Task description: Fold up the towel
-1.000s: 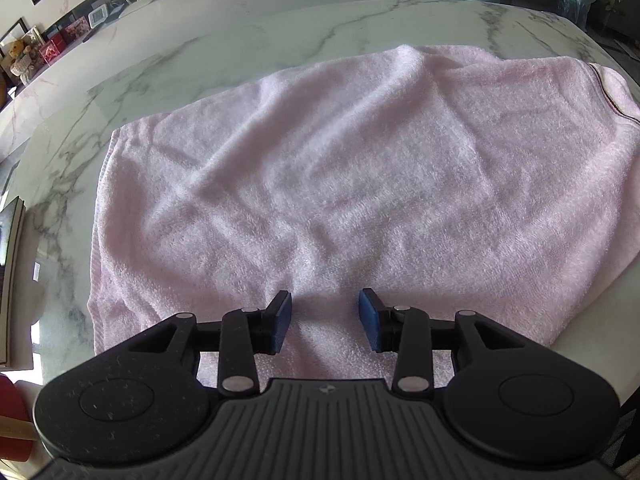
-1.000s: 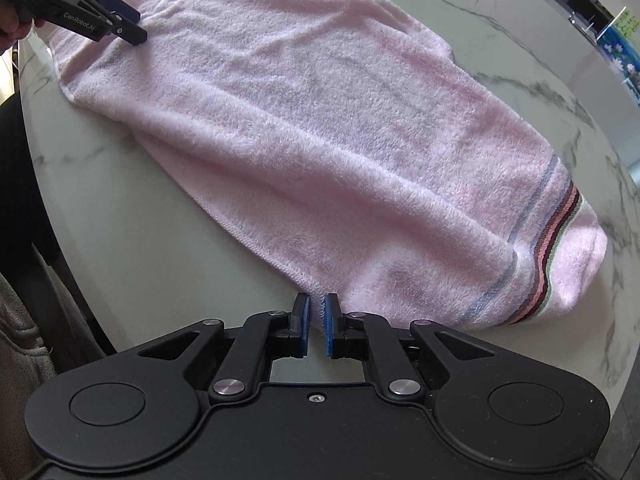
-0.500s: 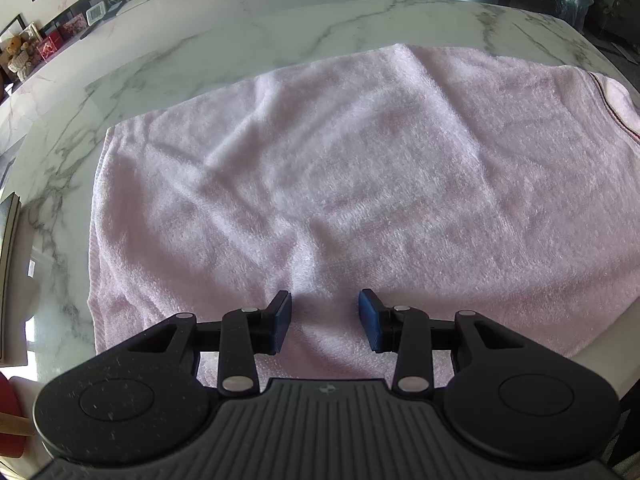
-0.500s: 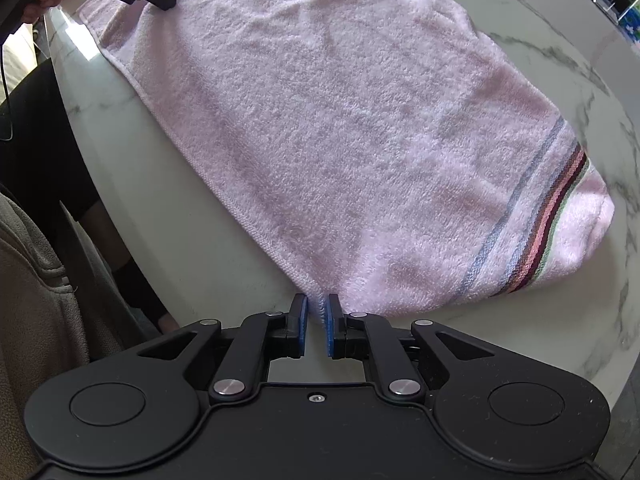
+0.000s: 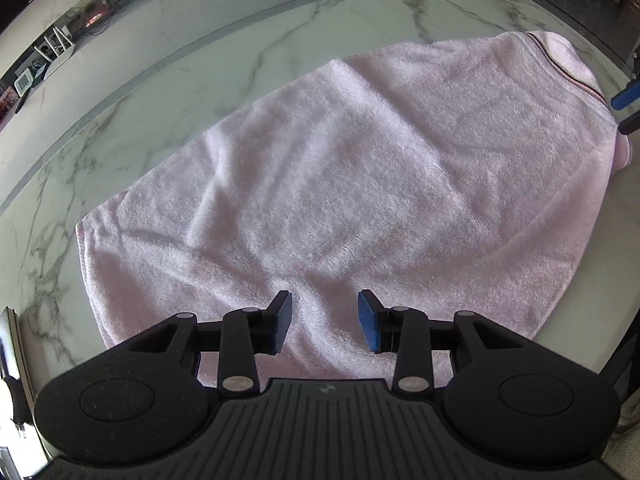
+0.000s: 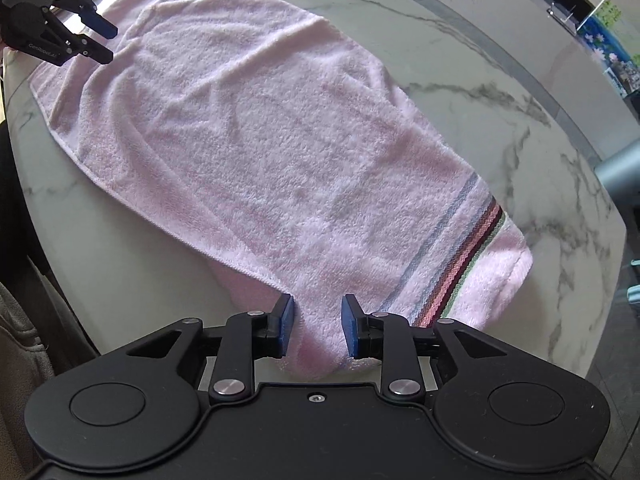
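Towel (image 6: pixel 288 152): pink, spread flat on marble worktop (image 6: pixel 460 60), striped end lower right.
Left tool (image 5: pixel 325 316): jaws apart over towel's near edge, gripping nothing.
Right tool (image 6: pixel 316 324): jaws opening, towel corner between, pads clear.

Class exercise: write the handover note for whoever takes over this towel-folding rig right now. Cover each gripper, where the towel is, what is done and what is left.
Left gripper: open, over the plain end of the pink towel, nothing clamped.
Right gripper: jaws opening, the towel's near edge between them beside the striped band, pads not pressing on it.
Towel: lies on the marble table, lightly wrinkled, apparently doubled lengthwise.
Done: seemingly one fold.
Left: probably bring the striped end over to the plain end, then smooth.
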### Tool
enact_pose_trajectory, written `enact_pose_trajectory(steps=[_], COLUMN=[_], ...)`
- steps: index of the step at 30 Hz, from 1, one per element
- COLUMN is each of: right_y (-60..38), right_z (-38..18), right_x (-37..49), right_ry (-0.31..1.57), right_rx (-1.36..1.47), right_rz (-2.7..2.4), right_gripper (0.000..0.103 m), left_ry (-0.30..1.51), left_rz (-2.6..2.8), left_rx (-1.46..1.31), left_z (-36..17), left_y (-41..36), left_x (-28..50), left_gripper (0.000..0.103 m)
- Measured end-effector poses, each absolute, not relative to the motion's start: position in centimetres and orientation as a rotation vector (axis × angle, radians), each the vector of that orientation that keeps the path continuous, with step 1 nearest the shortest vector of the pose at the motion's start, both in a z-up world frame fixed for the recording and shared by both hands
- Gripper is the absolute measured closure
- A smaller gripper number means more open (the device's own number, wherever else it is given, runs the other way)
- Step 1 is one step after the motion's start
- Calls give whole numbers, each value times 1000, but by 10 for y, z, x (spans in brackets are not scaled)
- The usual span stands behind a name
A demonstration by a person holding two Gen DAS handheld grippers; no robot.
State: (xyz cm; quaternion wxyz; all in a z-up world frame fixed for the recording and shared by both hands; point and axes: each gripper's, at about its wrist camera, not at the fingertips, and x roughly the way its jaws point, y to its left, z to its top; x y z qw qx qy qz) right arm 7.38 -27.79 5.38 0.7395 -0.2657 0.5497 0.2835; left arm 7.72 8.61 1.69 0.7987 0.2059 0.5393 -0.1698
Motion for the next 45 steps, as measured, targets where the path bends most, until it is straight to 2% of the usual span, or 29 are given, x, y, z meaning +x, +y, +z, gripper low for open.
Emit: enact_pose_trajectory(steps=[4, 8, 14, 23, 45], right_y=[-282, -287, -295, -284, -269], right_z=[64, 73, 49, 12, 8], right_x=[86, 88, 101, 90, 45], right_ry=[1278, 1263, 1264, 1311, 1338], right_rx=[-502, -550, -546, -502, -524], right_rz=[723, 709, 605, 636, 695], right_gripper=[78, 76, 76, 77, 75], left_ry=[1172, 1178, 1185, 1214, 1209], left_rz=[-410, -451, -514, -527, -588], left_rx=[534, 576, 646, 642, 621], left_z=[12, 8, 5, -5, -9], left_y=[82, 80, 76, 79, 75], left_x=[74, 68, 66, 61, 23], left_gripper=[68, 68, 68, 68, 76])
